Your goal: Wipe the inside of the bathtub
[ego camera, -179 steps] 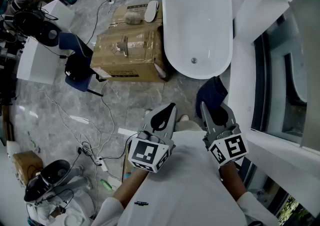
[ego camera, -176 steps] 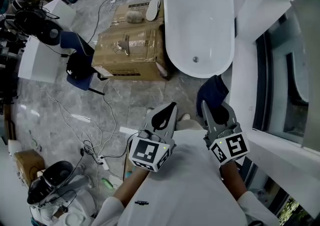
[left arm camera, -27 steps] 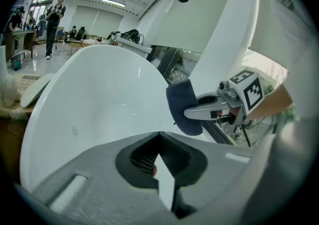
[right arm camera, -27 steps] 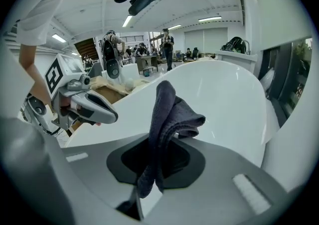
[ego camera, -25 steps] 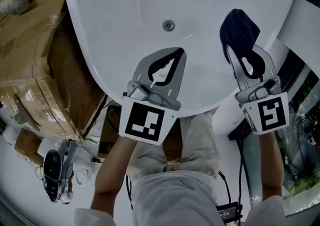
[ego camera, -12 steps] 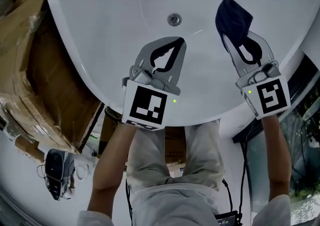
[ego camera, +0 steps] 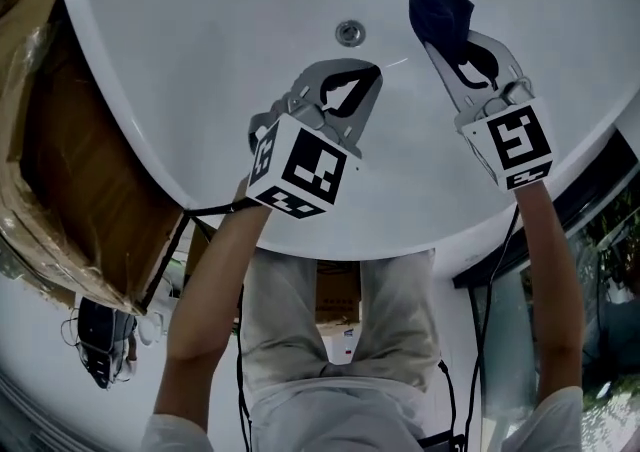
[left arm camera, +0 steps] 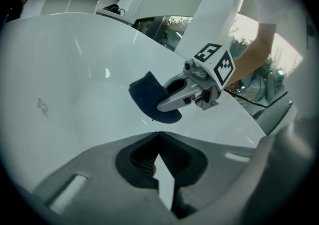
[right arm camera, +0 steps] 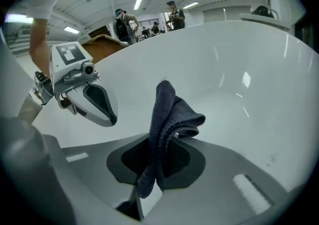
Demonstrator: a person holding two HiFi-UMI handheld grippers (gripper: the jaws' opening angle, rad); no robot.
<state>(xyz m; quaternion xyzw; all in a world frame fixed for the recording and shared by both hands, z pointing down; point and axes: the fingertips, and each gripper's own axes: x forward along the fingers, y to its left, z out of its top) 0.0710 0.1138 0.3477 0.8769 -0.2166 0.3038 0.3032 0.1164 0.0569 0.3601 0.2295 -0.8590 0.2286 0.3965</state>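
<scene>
Left gripper (left arm camera: 158, 134), jaws together and empty; beyond, right gripper (left arm camera: 160, 105) with a dark cloth (left arm camera: 145, 95) over the white bathtub (left arm camera: 70, 69).

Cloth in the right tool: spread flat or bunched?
Bunched. The dark cloth is folded over itself, clamped in the right tool, its free end sticking up past the jaws.

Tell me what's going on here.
A person is leaning over a white bathtub with a gripper in each hand. The right gripper is shut on a dark cloth, held over the tub's inside, off to the right of the drain. The left gripper is shut and empty, hovering beside it. Whether the cloth touches the tub surface cannot be told.
</scene>
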